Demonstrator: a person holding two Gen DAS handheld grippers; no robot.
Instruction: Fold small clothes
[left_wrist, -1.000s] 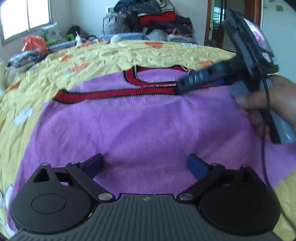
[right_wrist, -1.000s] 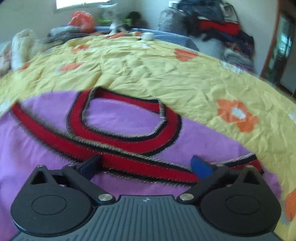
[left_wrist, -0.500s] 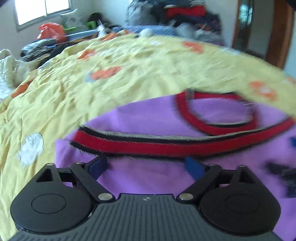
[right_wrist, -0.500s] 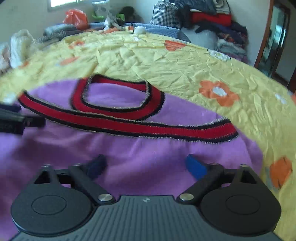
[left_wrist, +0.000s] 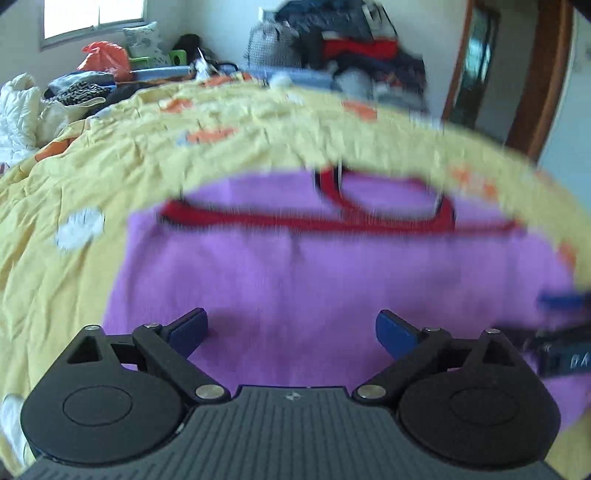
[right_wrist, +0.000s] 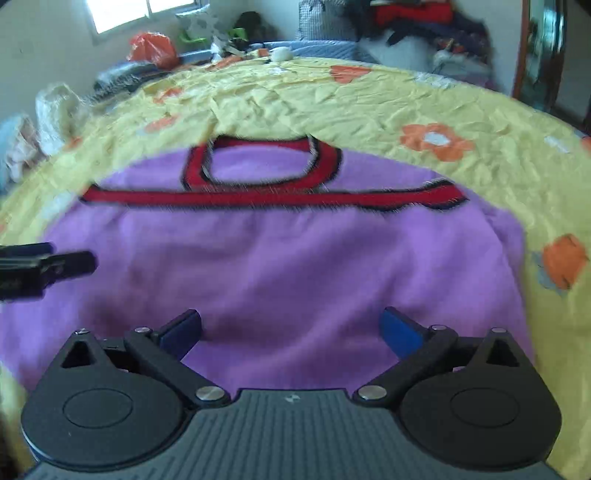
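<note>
Lying flat on a yellow floral bedspread (right_wrist: 388, 107) was recorded a small purple knitted sweater (right_wrist: 295, 266), trimmed in red with black edging: a red neckband (right_wrist: 258, 162) at the far side and a red band (right_wrist: 273, 197) running straight across below it. The garment was spread near the front of the bed, collar pointed away from both cameras. The left gripper (left_wrist: 291, 328) was noted above the near part of the purple knit, jaws spread wide, blue pads (left_wrist: 395, 332) apart and nothing between them. The right gripper (right_wrist: 291, 326) was noted likewise over the near part of the sweater, jaws released and empty; whether either set of pads touched the cloth could not be told. Each gripper's tip was seen at the edge of the other's view. Entered at the far end of the room: a heap of piled clothes (left_wrist: 354, 48), an orange bag (right_wrist: 153, 50), a window (left_wrist: 92, 16), a wooden door frame (left_wrist: 539, 81). The left view was blurred.
</note>
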